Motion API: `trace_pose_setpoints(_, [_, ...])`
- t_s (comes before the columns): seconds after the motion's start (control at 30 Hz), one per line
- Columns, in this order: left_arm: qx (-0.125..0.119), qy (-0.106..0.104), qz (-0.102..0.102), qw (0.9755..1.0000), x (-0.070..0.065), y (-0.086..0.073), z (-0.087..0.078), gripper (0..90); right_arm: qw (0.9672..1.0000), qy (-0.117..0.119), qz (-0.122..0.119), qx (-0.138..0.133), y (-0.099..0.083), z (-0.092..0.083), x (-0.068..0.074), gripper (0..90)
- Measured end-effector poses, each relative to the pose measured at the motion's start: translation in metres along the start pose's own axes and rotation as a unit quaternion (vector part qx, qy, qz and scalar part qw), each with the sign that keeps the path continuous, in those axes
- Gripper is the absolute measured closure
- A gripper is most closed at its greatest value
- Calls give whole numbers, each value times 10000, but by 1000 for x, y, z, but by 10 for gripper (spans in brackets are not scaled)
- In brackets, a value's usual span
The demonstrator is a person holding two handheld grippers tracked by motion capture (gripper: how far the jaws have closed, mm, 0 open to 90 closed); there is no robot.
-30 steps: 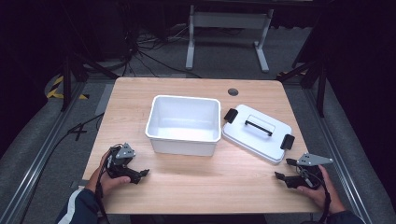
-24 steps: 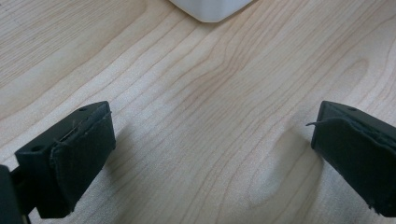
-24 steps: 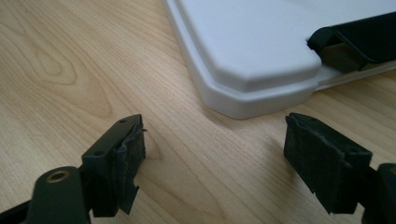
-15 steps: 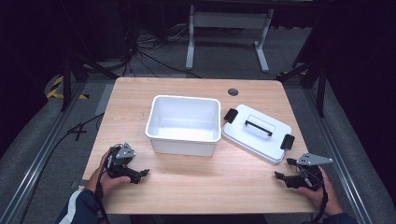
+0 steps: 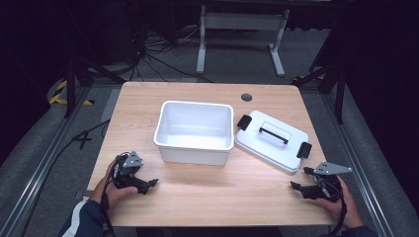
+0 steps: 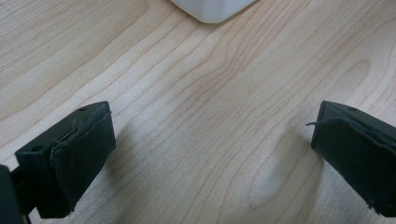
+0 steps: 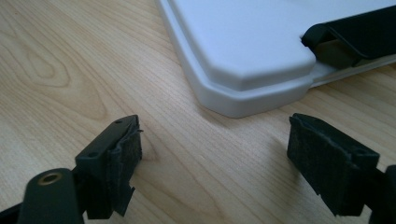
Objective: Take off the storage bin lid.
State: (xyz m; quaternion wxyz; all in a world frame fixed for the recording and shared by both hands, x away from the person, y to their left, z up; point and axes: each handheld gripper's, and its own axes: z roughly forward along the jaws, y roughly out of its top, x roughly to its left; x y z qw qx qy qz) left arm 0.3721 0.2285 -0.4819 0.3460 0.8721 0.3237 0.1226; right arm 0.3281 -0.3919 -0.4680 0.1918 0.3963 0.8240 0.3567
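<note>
White lid (image 7: 243, 51) lies just beyond the right gripper's (image 7: 212, 161) spread, empty fingers (image 7: 119, 161)

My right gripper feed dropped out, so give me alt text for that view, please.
The right hand-held gripper has its jaws wide apart with nothing between them, low over the wooden table. Just ahead lies the rounded corner of the white lid, with a black latch at its upper right edge.
</note>
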Motion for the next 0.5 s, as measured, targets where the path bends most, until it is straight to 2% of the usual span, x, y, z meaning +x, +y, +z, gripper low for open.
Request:
trace_pose_setpoints(0.1, [-12,-12,-64,10000,-1,0,0,1,10000,-12,40,0,0,0,0,172])
trace_pose_setpoints(0.5, [-13,7,-90,10000,0,1,1,2,10000,-37,18,14,0,0,0,167])
